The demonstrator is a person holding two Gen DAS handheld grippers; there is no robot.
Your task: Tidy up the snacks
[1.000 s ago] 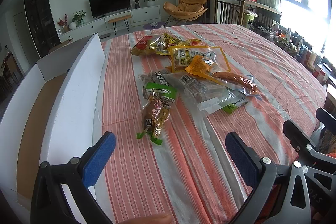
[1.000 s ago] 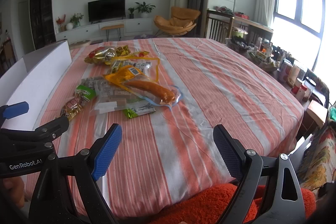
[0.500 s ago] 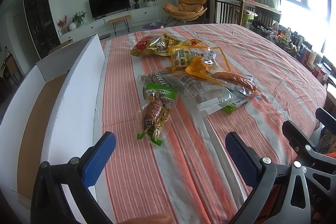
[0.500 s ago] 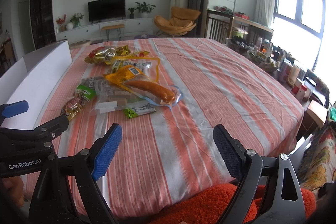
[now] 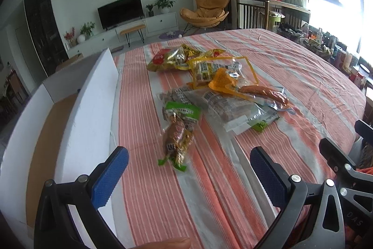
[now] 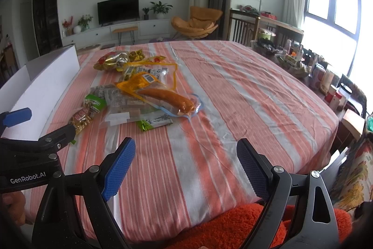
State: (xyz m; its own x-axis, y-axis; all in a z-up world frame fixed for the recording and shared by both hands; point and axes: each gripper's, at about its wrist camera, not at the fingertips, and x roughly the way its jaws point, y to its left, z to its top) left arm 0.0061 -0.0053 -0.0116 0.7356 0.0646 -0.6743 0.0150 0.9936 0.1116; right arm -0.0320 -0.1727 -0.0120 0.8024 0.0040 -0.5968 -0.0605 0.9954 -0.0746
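Grippers (image 5: 188, 169) (image 6: 186, 162) hover, jaws spread.

Black gripper (image 6: 186, 170) frames, blue textured pads (image 6: 119, 169), silver screws, possibly orange fleece clothing

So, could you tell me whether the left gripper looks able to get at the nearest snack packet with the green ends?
Probably yes. The left gripper is open and empty, the green-ended packet lies straight ahead on bare tablecloth, and nothing lies between them. The white box stands off to the side.
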